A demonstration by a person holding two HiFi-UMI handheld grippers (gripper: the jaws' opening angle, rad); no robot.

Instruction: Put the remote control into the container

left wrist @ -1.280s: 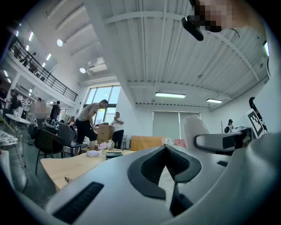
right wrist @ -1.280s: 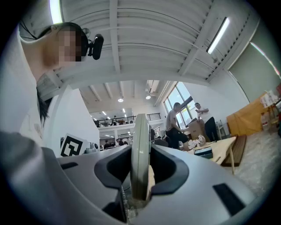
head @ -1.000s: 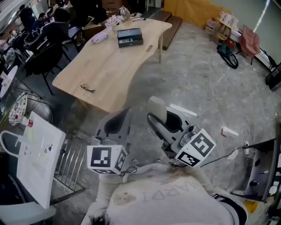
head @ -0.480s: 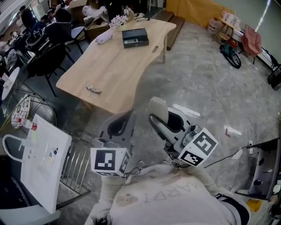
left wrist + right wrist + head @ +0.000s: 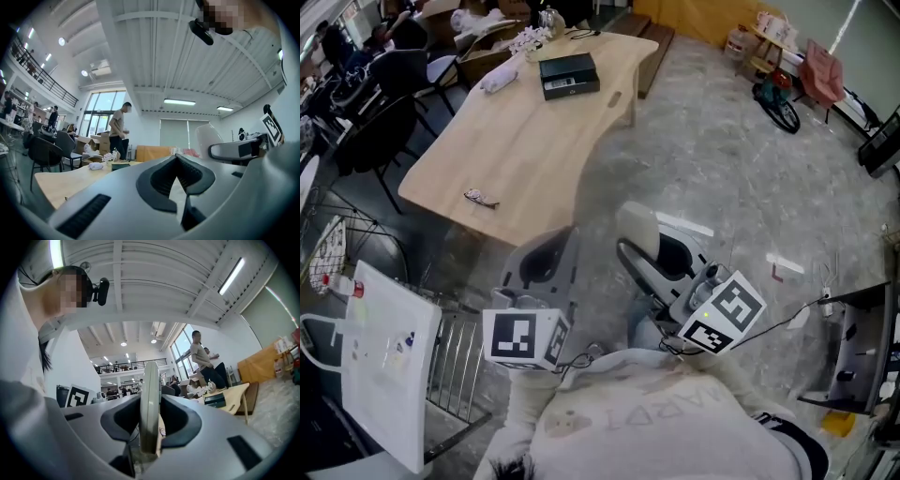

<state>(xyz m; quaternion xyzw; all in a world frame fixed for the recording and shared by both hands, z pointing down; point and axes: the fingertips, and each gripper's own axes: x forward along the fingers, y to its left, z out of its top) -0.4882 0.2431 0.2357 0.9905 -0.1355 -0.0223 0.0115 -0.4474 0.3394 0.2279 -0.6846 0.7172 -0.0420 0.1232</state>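
Note:
I hold both grippers close to my chest, well short of the wooden table (image 5: 525,141). My right gripper (image 5: 652,251) is shut on a pale flat remote control (image 5: 636,225), which stands upright out of its jaws. In the right gripper view the remote control (image 5: 150,394) shows edge-on between the dark pads. The container, a dark box (image 5: 569,75), sits at the table's far end, and it also shows as the dark box (image 5: 215,399) at the right of that view. My left gripper (image 5: 546,264) looks shut, with nothing between its jaws.
A pair of glasses (image 5: 481,198) lies near the table's front edge and a white cloth (image 5: 499,80) lies beside the box. Chairs (image 5: 366,122) stand at the left. A wire rack (image 5: 455,352) and a white bag (image 5: 384,366) are at my lower left. People (image 5: 117,126) stand behind the table.
The head view has swung a little, so the table sits slightly further left. Both grippers keep the same pose, and the remote control stays in the right one.

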